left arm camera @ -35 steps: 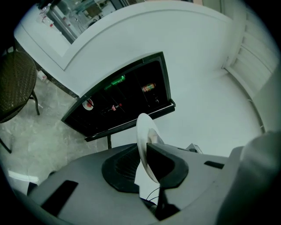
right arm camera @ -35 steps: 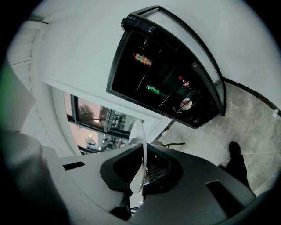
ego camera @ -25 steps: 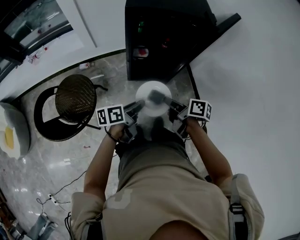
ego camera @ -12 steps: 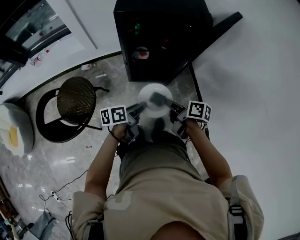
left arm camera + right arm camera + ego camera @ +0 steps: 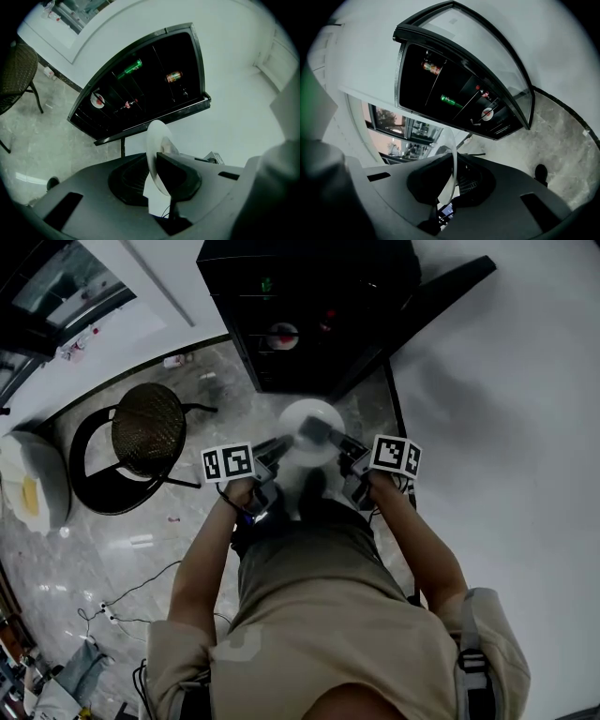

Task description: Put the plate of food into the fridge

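White plate (image 5: 309,423) held over the floor just before the open black fridge (image 5: 309,306), seen round from the head view, edge-on in both gripper views, rim clamped between left gripper (image 5: 281,450) jaws and right gripper (image 5: 330,439) jaws on opposite sides, green bottle (image 5: 130,69) on a fridge shelf shown clearest in gripper views

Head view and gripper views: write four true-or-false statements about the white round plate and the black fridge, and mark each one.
1. The left gripper and right gripper both clamp the white round plate. True.
2. The black fridge has its door shut. False: the door stands open.
3. The plate rests on a fridge shelf. False: it is held outside, in front of the opening.
4. A green drink can lies inside the fridge. True.
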Action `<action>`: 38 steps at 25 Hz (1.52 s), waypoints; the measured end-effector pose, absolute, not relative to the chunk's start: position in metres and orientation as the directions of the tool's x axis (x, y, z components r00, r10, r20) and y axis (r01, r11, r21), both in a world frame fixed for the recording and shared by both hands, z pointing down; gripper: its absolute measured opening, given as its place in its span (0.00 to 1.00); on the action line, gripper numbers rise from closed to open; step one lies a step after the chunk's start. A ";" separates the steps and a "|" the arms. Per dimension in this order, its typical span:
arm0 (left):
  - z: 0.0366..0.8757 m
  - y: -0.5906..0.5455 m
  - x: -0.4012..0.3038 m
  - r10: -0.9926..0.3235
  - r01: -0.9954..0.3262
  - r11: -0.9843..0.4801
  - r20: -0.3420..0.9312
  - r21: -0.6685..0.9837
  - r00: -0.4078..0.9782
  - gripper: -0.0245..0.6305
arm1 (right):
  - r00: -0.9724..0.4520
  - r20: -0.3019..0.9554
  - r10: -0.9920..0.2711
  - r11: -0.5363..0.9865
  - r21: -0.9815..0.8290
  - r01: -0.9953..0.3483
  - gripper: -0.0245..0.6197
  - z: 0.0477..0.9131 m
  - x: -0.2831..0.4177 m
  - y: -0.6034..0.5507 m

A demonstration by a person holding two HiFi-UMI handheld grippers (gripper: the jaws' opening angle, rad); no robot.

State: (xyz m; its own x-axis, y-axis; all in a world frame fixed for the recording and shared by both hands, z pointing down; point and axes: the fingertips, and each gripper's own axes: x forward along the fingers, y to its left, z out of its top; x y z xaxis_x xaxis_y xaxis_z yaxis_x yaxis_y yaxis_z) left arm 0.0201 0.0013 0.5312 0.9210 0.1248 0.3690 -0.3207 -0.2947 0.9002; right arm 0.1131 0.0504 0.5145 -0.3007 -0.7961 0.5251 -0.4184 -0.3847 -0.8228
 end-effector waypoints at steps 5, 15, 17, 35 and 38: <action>0.539 0.003 0.033 0.097 -0.347 -0.303 0.391 0.887 0.915 0.12 | -0.330 0.514 -0.792 -0.359 -0.829 -0.428 0.08 0.524 0.128 0.049; 0.552 0.010 0.043 0.068 -0.387 -0.309 0.426 0.869 0.902 0.12 | -0.371 0.517 -0.771 -0.342 -0.828 -0.444 0.09 0.538 0.138 0.053; 0.555 0.010 0.041 0.066 -0.387 -0.308 0.426 0.869 0.902 0.12 | -0.379 0.518 -0.767 -0.339 -0.828 -0.447 0.09 0.541 0.136 0.053; 0.594 -0.025 0.013 0.095 -0.360 -0.312 0.406 0.879 0.909 0.12 | -0.341 0.535 -0.773 -0.345 -0.805 -0.482 0.09 0.576 0.107 0.020; 0.602 -0.031 0.005 0.103 -0.362 -0.299 0.407 0.883 0.908 0.12 | -0.336 0.543 -0.770 -0.358 -0.803 -0.476 0.09 0.585 0.099 0.014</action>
